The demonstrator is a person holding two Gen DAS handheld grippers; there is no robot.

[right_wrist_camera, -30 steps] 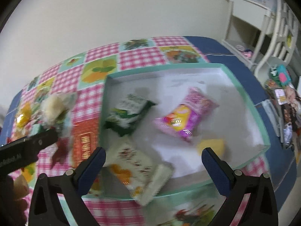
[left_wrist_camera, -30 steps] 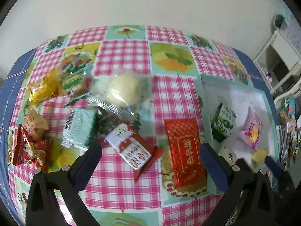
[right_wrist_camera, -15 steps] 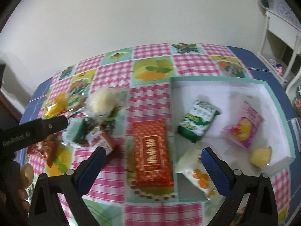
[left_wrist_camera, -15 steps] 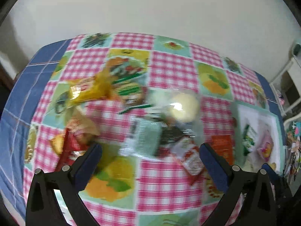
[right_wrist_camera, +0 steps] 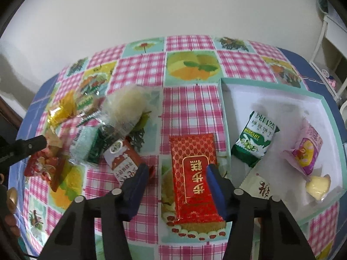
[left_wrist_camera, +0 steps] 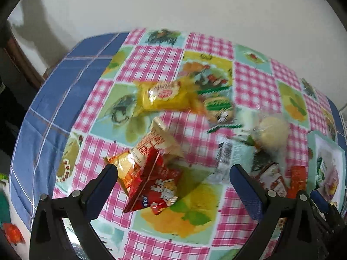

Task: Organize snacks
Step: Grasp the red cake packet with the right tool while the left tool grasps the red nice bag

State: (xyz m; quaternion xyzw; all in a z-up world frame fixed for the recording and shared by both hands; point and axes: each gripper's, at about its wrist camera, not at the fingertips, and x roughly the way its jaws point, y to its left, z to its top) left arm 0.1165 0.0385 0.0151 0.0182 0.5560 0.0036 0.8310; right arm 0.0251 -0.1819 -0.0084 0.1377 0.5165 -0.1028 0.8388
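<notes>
In the right wrist view, the right gripper (right_wrist_camera: 176, 173) is seen low in the centre of the frame, its jaws closing around the flat red foil packet with gold lettering (right_wrist_camera: 194, 176); a second ago they were spread wide above the shallow white tray with a teal rim (right_wrist_camera: 225, 117). The packet lies between the blue pads on the pink checked tablecloth (right_wrist_camera: 190, 108), just left of the tray, but a firm pinch cannot yet be confirmed, since a gap is visible on the left side. Three wrapped snacks and a small yellow jelly cup (right_wrist_camera: 317, 186) are already held in the tray at the right of the frame.

In the left wrist view, the left gripper (left_wrist_camera: 173, 177) has been carried leftwards across the loose pile, and its jaws are spread wide and empty on either side of the crumpled red snack bag (left_wrist_camera: 156, 184) at lower centre. The yellow wrapped cake (left_wrist_camera: 162, 97) lies above it.

Judging by this, sorting is under way: the red packet is probably next for the tray, with much of the pile left.
</notes>
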